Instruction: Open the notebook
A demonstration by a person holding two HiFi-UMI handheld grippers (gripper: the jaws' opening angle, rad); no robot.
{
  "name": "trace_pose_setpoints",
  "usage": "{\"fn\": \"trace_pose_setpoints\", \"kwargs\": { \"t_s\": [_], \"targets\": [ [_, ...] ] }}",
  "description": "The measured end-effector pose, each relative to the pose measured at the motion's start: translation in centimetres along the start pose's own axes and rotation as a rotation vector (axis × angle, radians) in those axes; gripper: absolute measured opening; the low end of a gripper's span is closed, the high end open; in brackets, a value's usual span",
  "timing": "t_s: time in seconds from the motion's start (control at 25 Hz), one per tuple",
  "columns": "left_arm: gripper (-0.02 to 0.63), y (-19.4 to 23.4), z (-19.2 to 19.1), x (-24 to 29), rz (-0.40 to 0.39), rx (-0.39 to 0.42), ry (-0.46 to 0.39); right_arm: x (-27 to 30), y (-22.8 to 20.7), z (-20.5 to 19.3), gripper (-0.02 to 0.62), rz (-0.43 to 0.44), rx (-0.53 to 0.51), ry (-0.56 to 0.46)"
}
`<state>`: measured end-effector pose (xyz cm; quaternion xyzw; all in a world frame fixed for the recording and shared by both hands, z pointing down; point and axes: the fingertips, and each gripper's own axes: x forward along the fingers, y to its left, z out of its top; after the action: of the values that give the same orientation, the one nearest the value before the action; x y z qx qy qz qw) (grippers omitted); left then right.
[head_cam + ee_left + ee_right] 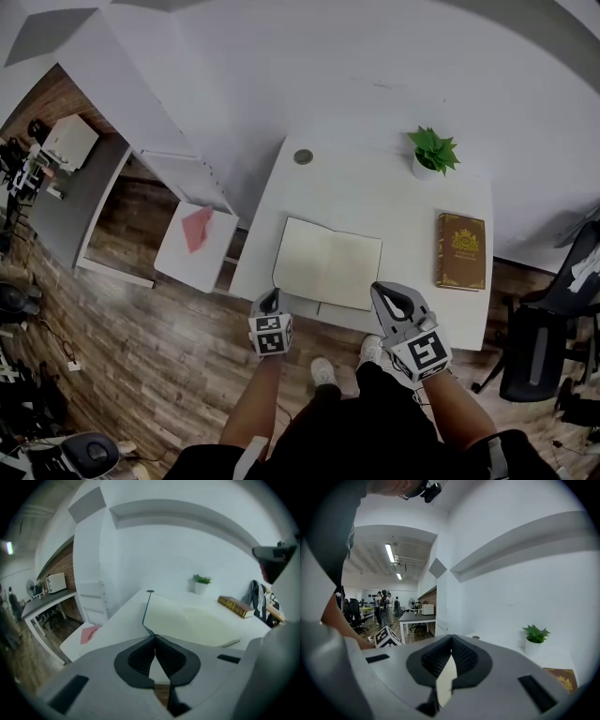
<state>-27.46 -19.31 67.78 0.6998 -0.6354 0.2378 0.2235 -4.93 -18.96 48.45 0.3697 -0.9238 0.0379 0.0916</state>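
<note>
The notebook (328, 264) lies open on the white table (375, 192), showing two blank cream pages; its dark cover edge shows along the left side in the left gripper view (187, 620). My left gripper (270, 298) hovers at the table's front edge by the notebook's near left corner, its jaws shut with nothing between them (154, 637). My right gripper (386, 292) hangs just off the notebook's near right corner, also shut and holding nothing (451, 637). The right gripper view looks over the table and does not show the notebook.
A brown hardback book (461, 250) lies at the table's right, a small potted plant (432, 150) at the back, a round grey disc (303, 157) at the back left. A low white side table with red paper (198, 228) stands left; an office chair (544, 347) right.
</note>
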Motion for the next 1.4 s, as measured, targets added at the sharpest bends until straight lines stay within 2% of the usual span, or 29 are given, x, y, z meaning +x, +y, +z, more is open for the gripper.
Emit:
{"fn": "trace_pose_setpoints", "kwargs": {
  "t_s": [0.12, 0.24, 0.32, 0.48, 0.52, 0.72, 1.12, 1.16, 1.28, 1.36, 1.4],
  "targets": [
    [0.006, 0.5, -1.6, 1.5, 0.039, 0.07, 0.085, 0.2, -0.2, -0.2, 0.002, 0.002, 0.004, 0.007],
    [0.016, 0.7, -2.5, 1.9, 0.062, 0.09, 0.121, 0.1, -0.3, -0.3, 0.002, 0.004, 0.007, 0.012],
    [0.052, 0.9, -2.8, 1.6, 0.078, 0.086, 0.122, 0.1, -0.4, -0.5, 0.002, 0.005, 0.008, 0.016],
    [0.22, 1.1, -2.7, 0.2, 0.077, 0.04, 0.077, 0.2, -0.4, -0.5, 0.002, 0.01, 0.014, 0.015],
    [0.231, 0.9, -2.1, -0.4, 0.065, 0.035, 0.048, 0.2, -0.4, -0.5, 0.002, 0.011, 0.015, 0.013],
    [0.232, -1.7, 2.0, -4.9, -0.003, 0.057, -0.129, 0.2, 0.3, 0.0, 0.002, 0.023, 0.015, 0.001],
    [0.224, -6.4, 8.2, -8.9, -0.11, 0.096, -0.332, -0.6, -0.1, 0.7, 0.002, 0.002, 0.012, -0.017],
    [0.215, -6.7, 8.9, -9.4, -0.118, 0.1, -0.352, -0.8, -0.3, 0.7, 0.002, -0.004, 0.014, -0.019],
    [0.126, -7.0, 10.2, -10.3, -0.121, 0.115, -0.398, -1.2, -0.6, 0.8, 0.002, -0.018, 0.019, -0.023],
    [0.04, -7.3, 11.0, -10.6, -0.12, 0.124, -0.417, -1.3, -1.0, 0.9, 0.002, -0.026, 0.02, -0.028],
    [0.026, -7.5, 11.2, -10.6, -0.123, 0.127, -0.42, -1.4, -1.1, 1.0, 0.002, -0.029, 0.02, -0.033]
  ]
}}
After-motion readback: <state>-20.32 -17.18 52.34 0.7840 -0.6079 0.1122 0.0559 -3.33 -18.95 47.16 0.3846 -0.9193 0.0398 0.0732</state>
